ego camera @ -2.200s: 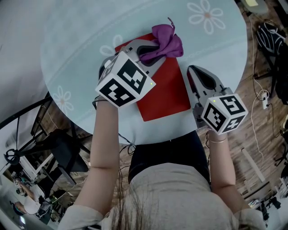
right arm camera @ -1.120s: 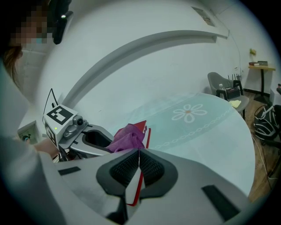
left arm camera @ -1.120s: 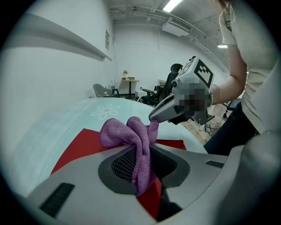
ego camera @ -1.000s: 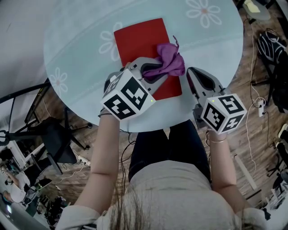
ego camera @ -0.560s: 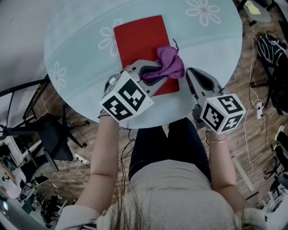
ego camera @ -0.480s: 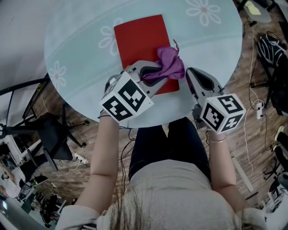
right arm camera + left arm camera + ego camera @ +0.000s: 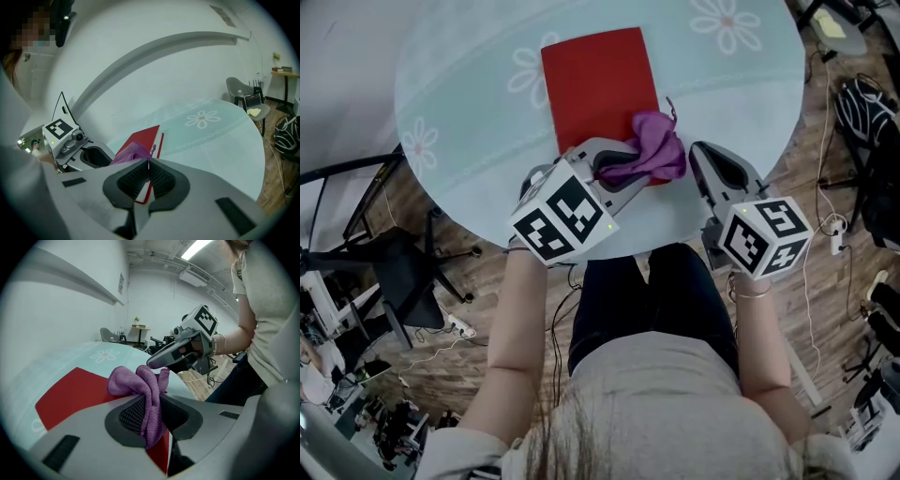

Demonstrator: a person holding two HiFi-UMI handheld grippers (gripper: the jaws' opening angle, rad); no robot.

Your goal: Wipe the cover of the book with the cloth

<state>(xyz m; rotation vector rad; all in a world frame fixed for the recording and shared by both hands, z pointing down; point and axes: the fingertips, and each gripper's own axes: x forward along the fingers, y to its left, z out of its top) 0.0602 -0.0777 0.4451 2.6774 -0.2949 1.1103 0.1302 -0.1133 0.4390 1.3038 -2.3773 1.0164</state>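
Observation:
The red book (image 7: 598, 80) lies flat on the round pale-blue table (image 7: 469, 103). My left gripper (image 7: 619, 167) is shut on the purple cloth (image 7: 654, 157), which rests on the book's near right corner. In the left gripper view the cloth (image 7: 138, 383) hangs pinched between the jaws over the red cover (image 7: 75, 392). My right gripper (image 7: 699, 150) hovers just right of the book, shut, with nothing between its jaws. From the right gripper view the book (image 7: 140, 137), cloth (image 7: 127, 153) and left gripper (image 7: 93, 157) lie to the left of its closed jaws.
The table's near edge (image 7: 675, 246) runs just under both grippers. A black chair (image 7: 408, 272) stands below the table at left. Cables and a black bag (image 7: 862, 89) lie on the wooden floor at right.
The left gripper has drawn the cloth along the book's right side from the far end to the near corner. The right gripper has stayed beside the book.

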